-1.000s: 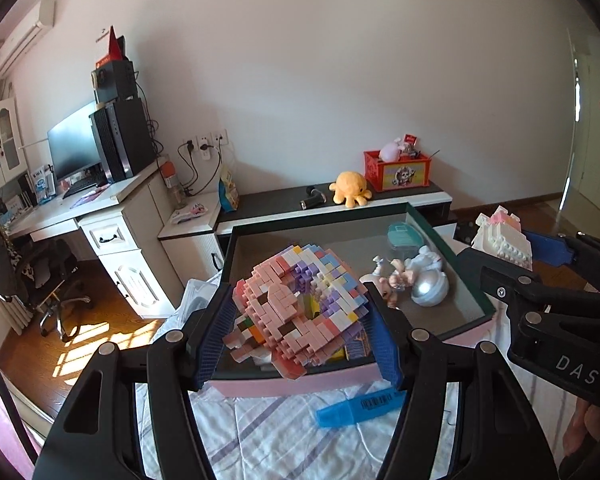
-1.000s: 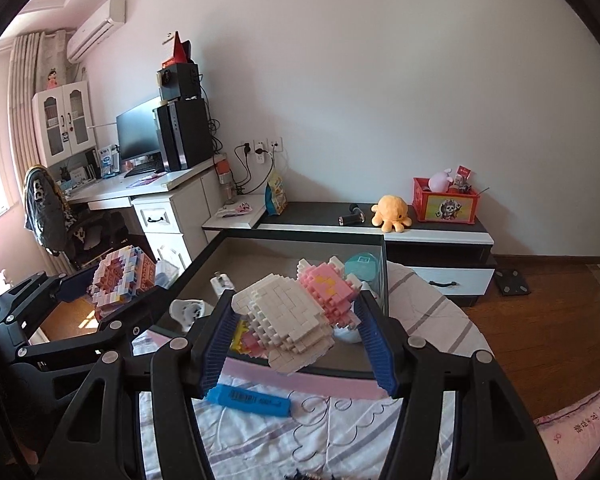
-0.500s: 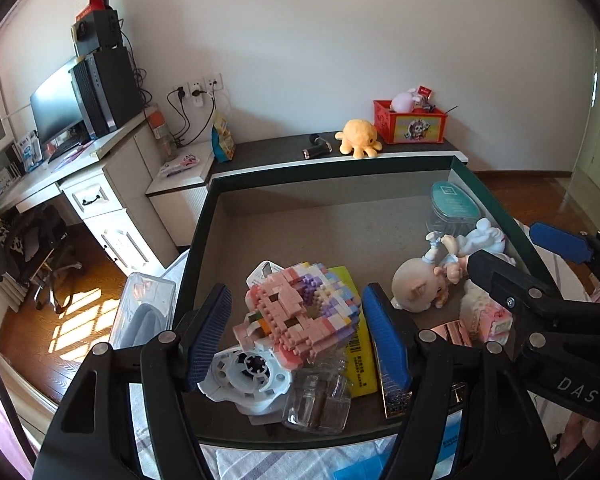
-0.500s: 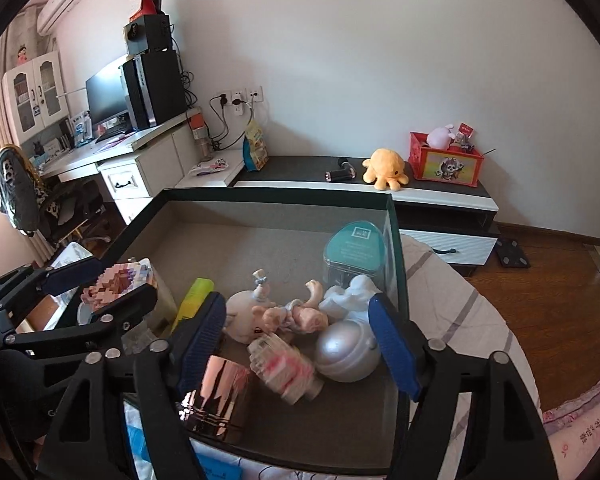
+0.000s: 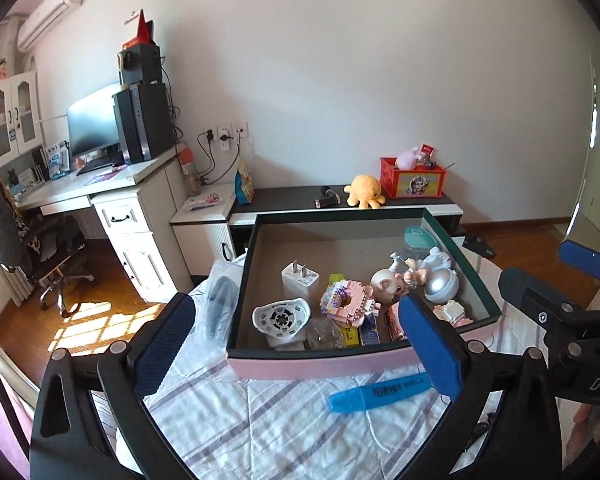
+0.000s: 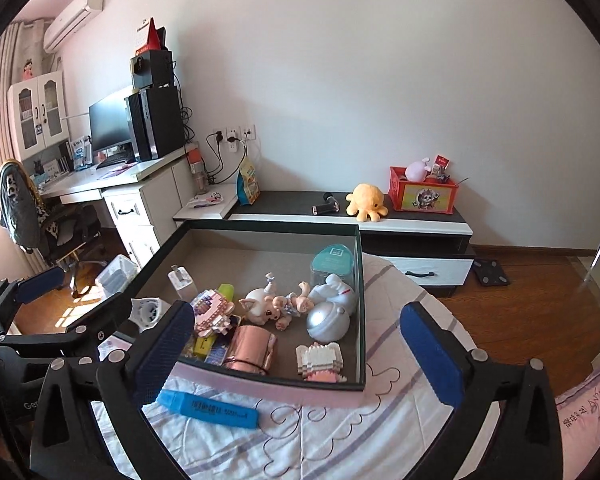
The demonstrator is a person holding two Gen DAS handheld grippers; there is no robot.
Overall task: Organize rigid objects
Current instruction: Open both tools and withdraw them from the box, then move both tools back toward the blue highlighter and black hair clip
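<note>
Your box (image 6: pixel 362 292), dark-rimmed with a pink front wall, sits open on the bed. Inside it, the pink block model (image 5: pixel 348 300) lies near the middle, touching the pig figure (image 6: pixel 262 306). The white-and-pink block model (image 6: pixel 320 362) rests in the front right corner, just in front of the silver ball (image 6: pixel 327 322). A white charger (image 5: pixel 300 280) stands on end towards the left, with a white round part (image 5: pixel 281 318) in front of it. The rose-gold can (image 6: pixel 254 347) lies on its side against the front wall. A blue marker (image 6: pixel 207 402) lies on the sheet, outside the box.
</note>
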